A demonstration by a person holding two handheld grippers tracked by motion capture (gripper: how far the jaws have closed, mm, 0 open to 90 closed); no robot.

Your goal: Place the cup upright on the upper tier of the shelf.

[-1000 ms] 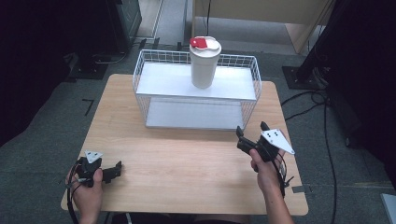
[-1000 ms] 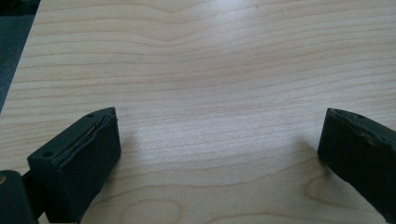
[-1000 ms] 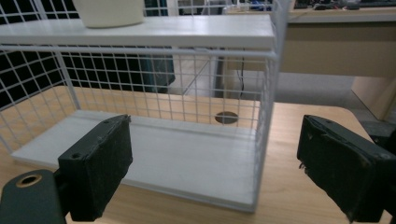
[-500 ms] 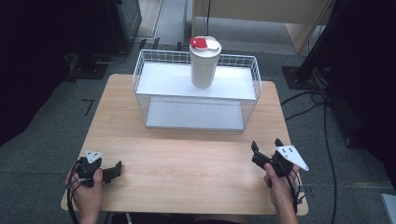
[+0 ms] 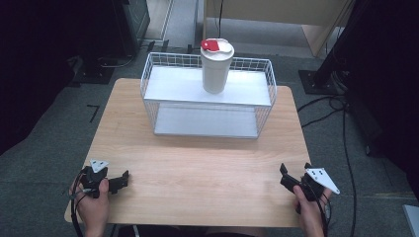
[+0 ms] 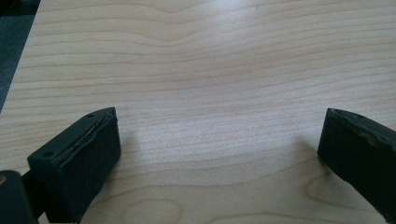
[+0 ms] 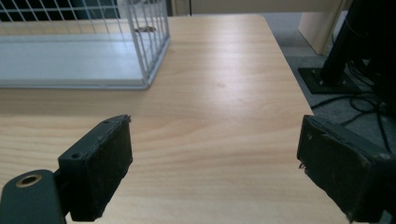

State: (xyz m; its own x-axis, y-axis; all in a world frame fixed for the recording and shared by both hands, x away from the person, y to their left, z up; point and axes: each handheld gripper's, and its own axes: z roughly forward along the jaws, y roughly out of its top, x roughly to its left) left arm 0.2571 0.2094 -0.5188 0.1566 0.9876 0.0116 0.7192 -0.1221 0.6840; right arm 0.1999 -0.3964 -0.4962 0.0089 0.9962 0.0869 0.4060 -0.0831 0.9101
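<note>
High view is showing the right gripper (image 5: 292,177) sitting near the 5 o'clock corner of the surface (image 5: 197,173), having drawn back from a spot closer to the rack (image 5: 207,98) a second ago. The left gripper (image 5: 118,180) is resting at 7 o'clock, where it was before. Both are holding nothing: in the left gripper view the fingers (image 6: 79,158) are standing wide apart over bare wood, and in the right gripper view the fingers (image 7: 100,163) are likewise spread, with the rack's corner (image 7: 140,56) ahead at 11 o'clock.

The cup (image 5: 216,66), white with a red tab on its lid, is standing upright on the rack's top shelf at 12 o'clock, well apart from both grippers. Judging from the retreat, the placing looks finished and the hands are settling into rest.

Light wood is running across the surface, with nothing but the rack on it. Grey carpet is lying around it, cables (image 5: 341,143) are trailing at 3 o'clock, and dark stands are looming on both sides.
</note>
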